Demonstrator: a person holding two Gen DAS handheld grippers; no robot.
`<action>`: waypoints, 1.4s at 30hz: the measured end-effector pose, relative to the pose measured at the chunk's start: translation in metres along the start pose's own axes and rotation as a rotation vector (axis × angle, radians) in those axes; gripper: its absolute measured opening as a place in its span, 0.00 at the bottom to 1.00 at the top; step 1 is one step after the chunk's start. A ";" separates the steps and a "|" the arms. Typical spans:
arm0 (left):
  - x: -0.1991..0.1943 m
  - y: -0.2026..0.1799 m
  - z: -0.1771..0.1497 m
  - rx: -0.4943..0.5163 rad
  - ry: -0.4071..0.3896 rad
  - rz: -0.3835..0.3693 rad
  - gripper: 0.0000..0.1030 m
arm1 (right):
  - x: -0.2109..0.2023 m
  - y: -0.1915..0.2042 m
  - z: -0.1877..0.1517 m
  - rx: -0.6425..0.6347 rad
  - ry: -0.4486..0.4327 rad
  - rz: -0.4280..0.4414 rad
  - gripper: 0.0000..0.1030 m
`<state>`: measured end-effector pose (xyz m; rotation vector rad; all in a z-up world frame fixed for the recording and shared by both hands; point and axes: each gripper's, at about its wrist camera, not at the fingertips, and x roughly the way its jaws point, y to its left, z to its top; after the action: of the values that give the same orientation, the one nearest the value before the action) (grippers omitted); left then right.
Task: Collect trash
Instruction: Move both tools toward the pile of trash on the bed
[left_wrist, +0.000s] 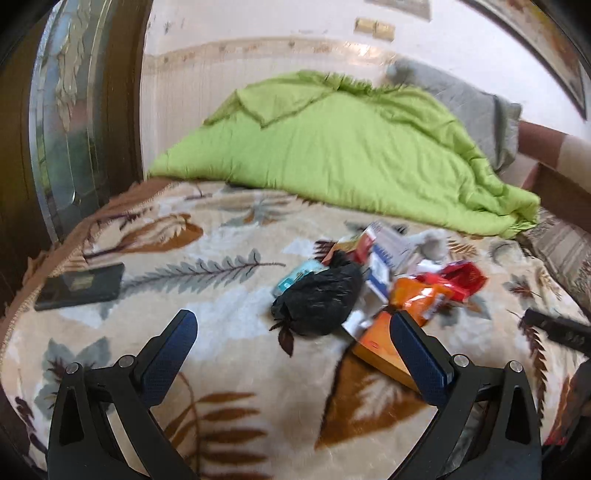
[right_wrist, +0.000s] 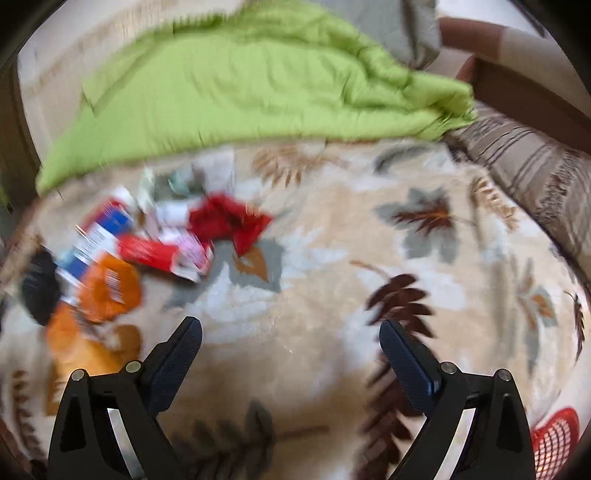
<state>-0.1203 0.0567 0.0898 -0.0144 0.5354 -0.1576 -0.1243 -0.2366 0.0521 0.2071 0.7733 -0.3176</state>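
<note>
A pile of trash lies on a leaf-patterned blanket (left_wrist: 229, 295): a tied black plastic bag (left_wrist: 317, 299), an orange snack packet (left_wrist: 421, 295), a red wrapper (left_wrist: 465, 277), an orange box (left_wrist: 380, 343) and white and blue cartons (left_wrist: 384, 251). My left gripper (left_wrist: 293, 321) is open and empty, hovering just in front of the black bag. My right gripper (right_wrist: 291, 328) is open and empty over bare blanket (right_wrist: 332, 240). In its blurred view the trash lies to the left: the red wrapper (right_wrist: 229, 221), the orange packet (right_wrist: 110, 288), the black bag (right_wrist: 40, 288).
A crumpled green quilt (left_wrist: 332, 147) covers the far half of the bed, with a grey pillow (left_wrist: 472, 107) behind it. A dark phone (left_wrist: 81, 286) lies on the blanket at left. A red mesh basket (right_wrist: 554, 439) shows at lower right. A wooden door frame (left_wrist: 122, 92) stands left.
</note>
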 end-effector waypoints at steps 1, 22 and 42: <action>-0.009 -0.002 -0.001 0.017 -0.019 0.003 1.00 | -0.014 -0.004 -0.003 0.003 -0.037 0.013 0.95; -0.103 -0.038 -0.037 0.116 -0.117 -0.045 1.00 | -0.154 0.003 -0.077 -0.115 -0.297 -0.022 0.96; -0.118 -0.044 -0.036 0.145 -0.165 -0.060 1.00 | -0.163 0.010 -0.081 -0.154 -0.299 -0.009 0.96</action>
<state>-0.2454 0.0322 0.1213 0.0975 0.3584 -0.2510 -0.2826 -0.1697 0.1124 0.0098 0.4996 -0.2880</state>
